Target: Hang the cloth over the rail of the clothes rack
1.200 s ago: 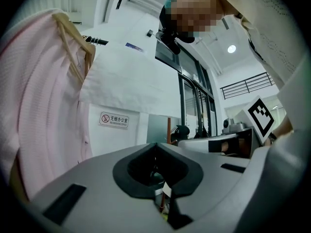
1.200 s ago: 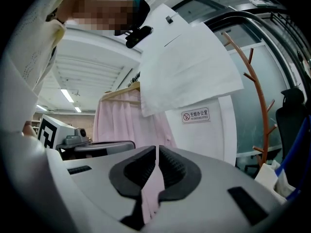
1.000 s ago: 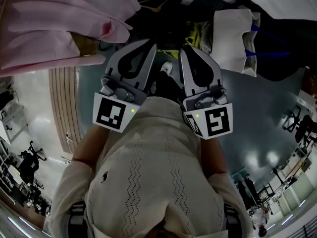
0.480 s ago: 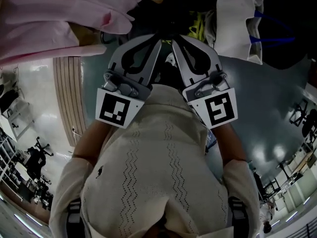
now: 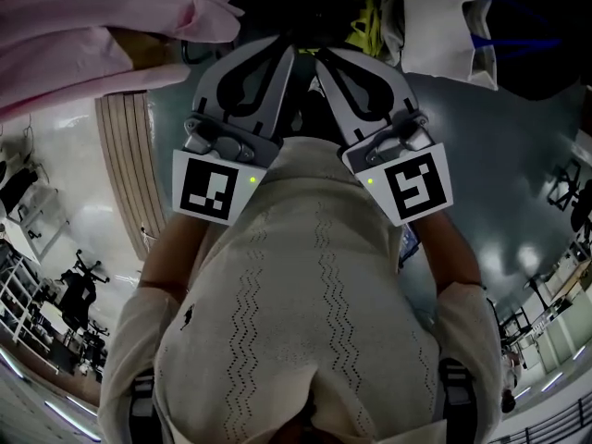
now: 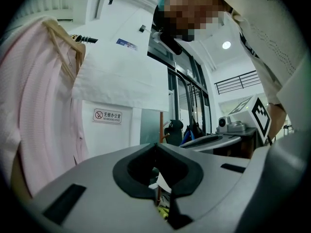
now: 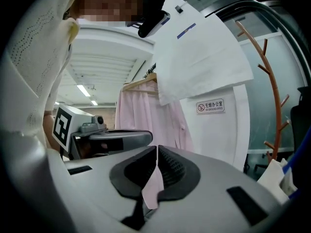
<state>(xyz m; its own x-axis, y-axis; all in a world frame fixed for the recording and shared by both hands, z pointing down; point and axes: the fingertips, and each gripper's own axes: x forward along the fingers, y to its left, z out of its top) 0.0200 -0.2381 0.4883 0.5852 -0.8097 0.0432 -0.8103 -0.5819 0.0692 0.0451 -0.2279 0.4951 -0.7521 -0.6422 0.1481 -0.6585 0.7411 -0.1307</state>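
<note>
Hovering over glossy floor | left hand-held gripper pressed together | right likewise, seemingly empty

**A bright hall around me**

Below me the glossy grey floor mirrors the lamps, with a slatted wooden strip beside it. Exercise bikes stand far off. The white wall carries a no-smoking sign. A brown branching coat stand rises nearby, under ceiling strip lights.
</note>
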